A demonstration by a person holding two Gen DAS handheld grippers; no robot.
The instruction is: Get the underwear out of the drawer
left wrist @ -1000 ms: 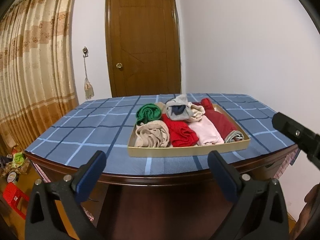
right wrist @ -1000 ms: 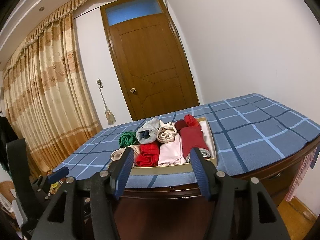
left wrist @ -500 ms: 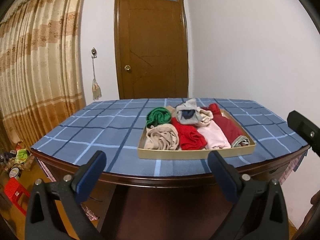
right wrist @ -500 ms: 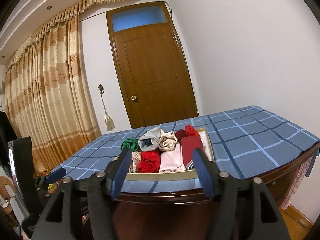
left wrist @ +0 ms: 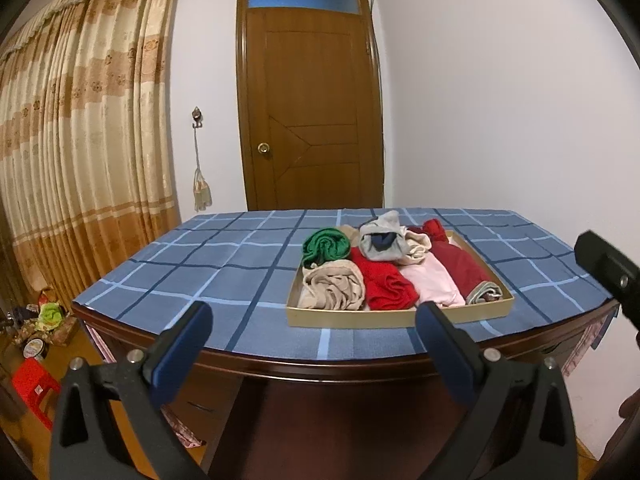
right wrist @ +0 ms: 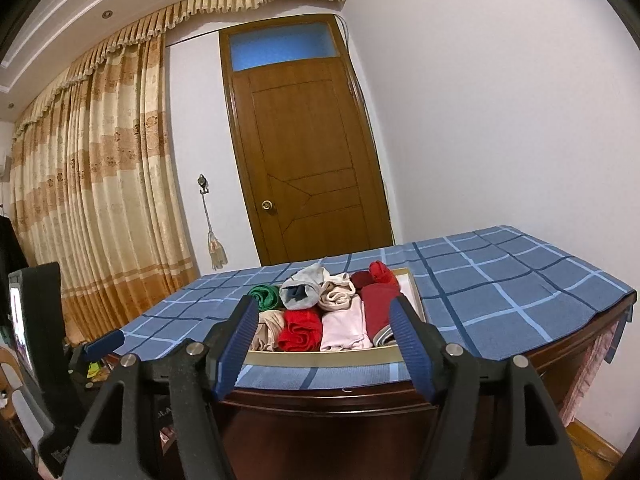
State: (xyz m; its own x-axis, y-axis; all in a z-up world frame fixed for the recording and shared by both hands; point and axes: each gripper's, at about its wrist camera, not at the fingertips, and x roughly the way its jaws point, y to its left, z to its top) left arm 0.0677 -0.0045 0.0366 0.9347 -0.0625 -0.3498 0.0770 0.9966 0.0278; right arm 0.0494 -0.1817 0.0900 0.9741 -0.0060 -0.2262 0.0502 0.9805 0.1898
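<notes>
A flat tan drawer [left wrist: 400, 317] sat on a table with a blue checked cloth [left wrist: 224, 268], close to the table's near edge. It was full of rolled and folded underwear, all packed side by side. At the back there was a green roll [left wrist: 326, 245], a gray roll with a dark blue inside [left wrist: 380, 242] and a cream bundle [left wrist: 418, 245]. At the front there was a beige roll [left wrist: 334, 289], a bright red roll [left wrist: 386, 285], a folded pink piece [left wrist: 434, 280] and a long dark red piece [left wrist: 460, 266] that lay along the right wall of the drawer. A small gray striped bit [left wrist: 486, 292] peeked out at the near right corner. Every piece was inside the drawer, and none lay out on the cloth. The left gripper [left wrist: 314, 330] was in front of the table, short of the drawer. Its two blue fingers stood wide apart, with nothing between them, and they touched nothing. The right gripper [right wrist: 324, 328] was also in front of the table and pointed at the drawer. Its jaws had just been opening, and they stood partly apart with nothing held between them. They touched no cloth and no underwear. Behind the table were a brown wooden door [left wrist: 310, 120] and long tan curtains [left wrist: 80, 152] on the left.
</notes>
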